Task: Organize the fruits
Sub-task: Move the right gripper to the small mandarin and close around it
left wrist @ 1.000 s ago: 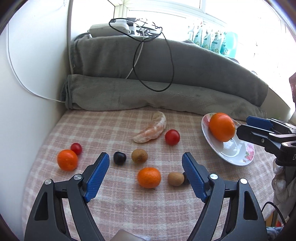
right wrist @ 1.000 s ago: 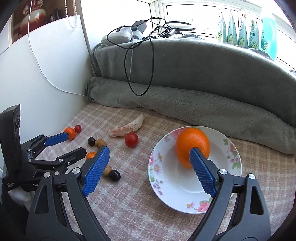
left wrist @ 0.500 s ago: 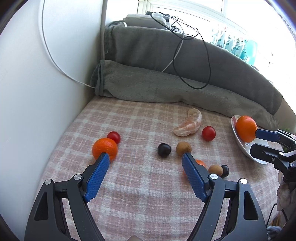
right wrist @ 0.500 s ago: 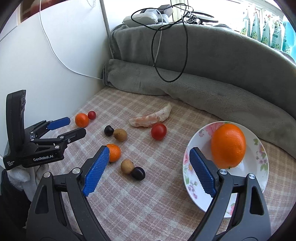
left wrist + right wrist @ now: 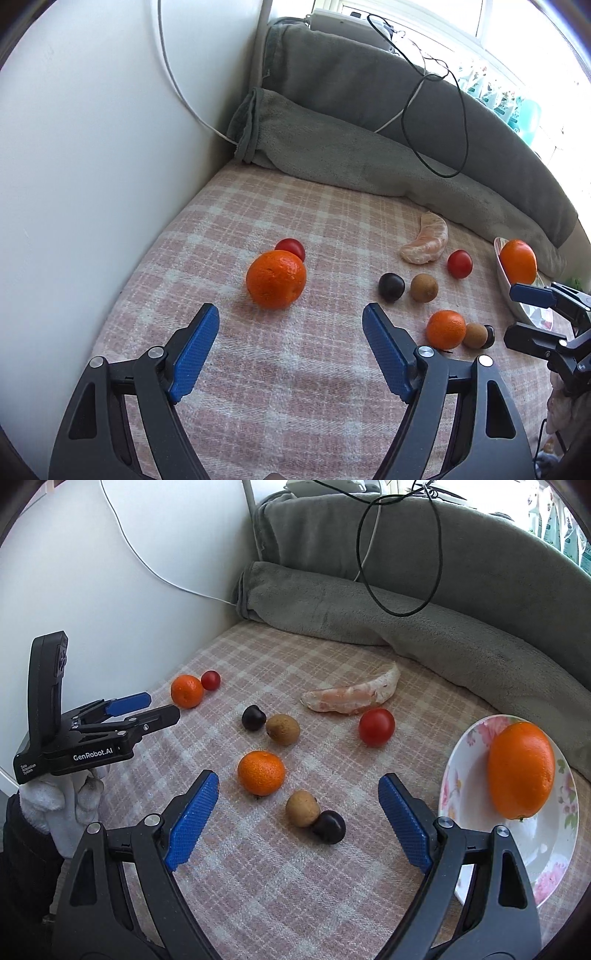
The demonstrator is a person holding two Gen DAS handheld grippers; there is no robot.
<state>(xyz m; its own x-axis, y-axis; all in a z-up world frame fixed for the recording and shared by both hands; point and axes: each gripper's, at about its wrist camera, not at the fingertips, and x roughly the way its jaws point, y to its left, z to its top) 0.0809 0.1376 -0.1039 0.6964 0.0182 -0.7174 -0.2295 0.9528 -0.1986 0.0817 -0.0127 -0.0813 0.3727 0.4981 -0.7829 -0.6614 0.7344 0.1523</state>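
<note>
1. Left wrist view shows the left hand-held gripper (image 5: pixel 290 332) empty, its jaws closing a little but still wide, with nothing between the pads. Its likely target, the mandarin (image 5: pixel 276 278), lies just beyond the tips at the far left of the checked cloth (image 5: pixel 295 406), touching a small tomato (image 5: pixel 290 249) behind it.
2. Bring the pads to either side of the mandarin's widest part, low enough to hold below its middle, so it does not roll out.
3. Come in from the near side; pushing forward would knock the tomato toward the wall (image 5: pixel 92 147).
4. Squeeze softly: the peel probably gives, and the cloth underneath looks soft.
5. Right hand-held gripper (image 5: pixel 299 818) is also empty and wide open, above a second mandarin (image 5: pixel 261 772), a brown fruit (image 5: pixel 302 808) and a dark fruit (image 5: pixel 328 827) touching each other.
6. Plate (image 5: pixel 458 775), at the right, holds one orange (image 5: pixel 521 770); set fruit beside it, not on it.
7. Keep the two grippers apart on the way over.
</note>
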